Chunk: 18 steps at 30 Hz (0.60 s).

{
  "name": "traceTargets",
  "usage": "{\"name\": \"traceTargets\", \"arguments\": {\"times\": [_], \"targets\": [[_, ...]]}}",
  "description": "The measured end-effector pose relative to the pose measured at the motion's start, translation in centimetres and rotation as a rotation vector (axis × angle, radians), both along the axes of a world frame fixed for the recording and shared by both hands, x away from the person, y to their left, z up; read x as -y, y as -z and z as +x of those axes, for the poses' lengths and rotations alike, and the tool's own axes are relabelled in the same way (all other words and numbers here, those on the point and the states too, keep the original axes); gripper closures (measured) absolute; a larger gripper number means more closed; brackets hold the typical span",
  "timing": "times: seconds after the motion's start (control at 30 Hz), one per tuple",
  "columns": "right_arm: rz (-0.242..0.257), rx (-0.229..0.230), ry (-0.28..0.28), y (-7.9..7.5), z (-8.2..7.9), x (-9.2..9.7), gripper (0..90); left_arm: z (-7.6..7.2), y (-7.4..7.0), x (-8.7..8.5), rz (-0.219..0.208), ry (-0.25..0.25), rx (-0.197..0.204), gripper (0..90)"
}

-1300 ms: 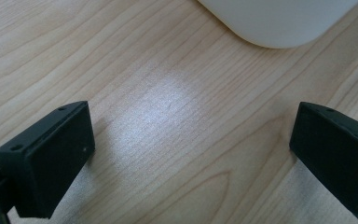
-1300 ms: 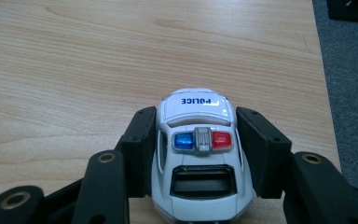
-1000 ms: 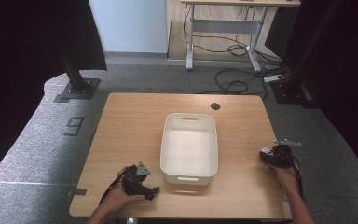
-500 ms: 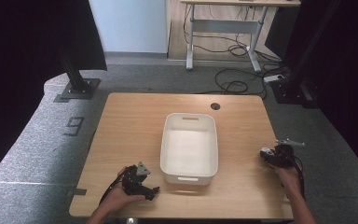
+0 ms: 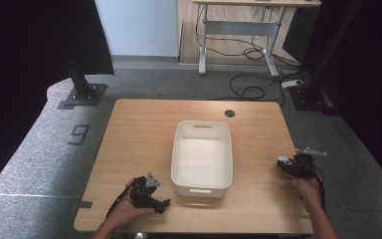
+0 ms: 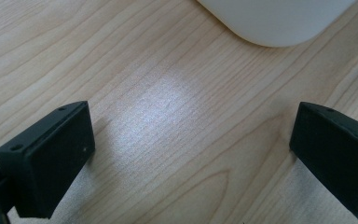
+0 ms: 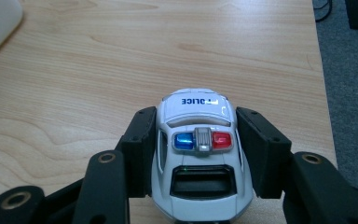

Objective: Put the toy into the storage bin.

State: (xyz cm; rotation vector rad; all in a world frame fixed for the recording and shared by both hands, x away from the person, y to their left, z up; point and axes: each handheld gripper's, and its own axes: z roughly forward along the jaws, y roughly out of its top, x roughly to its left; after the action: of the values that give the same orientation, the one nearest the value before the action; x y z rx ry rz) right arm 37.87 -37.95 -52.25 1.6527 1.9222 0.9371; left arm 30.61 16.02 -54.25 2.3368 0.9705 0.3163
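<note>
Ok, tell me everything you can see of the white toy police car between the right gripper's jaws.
The white toy police car looks like glossy plastic, with a grey roof bar carrying a blue and a red light, dark windows and the word POLICE printed on its far end. It sits upright, close to the right edge of the light wooden table, pointing away from the camera. The right gripper is shut on it: the black pads press against both sides. In the high view it is too small to make out.
</note>
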Motion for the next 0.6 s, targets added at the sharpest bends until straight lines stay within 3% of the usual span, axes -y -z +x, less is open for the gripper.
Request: {"name": "traceTargets", "arguments": {"times": [0.6], "targets": [[0.033,0.029,-0.013,-1.3,-0.5,-0.4,50.4,0.0,0.0,0.0,0.0,0.001,0.0,0.2]]}}
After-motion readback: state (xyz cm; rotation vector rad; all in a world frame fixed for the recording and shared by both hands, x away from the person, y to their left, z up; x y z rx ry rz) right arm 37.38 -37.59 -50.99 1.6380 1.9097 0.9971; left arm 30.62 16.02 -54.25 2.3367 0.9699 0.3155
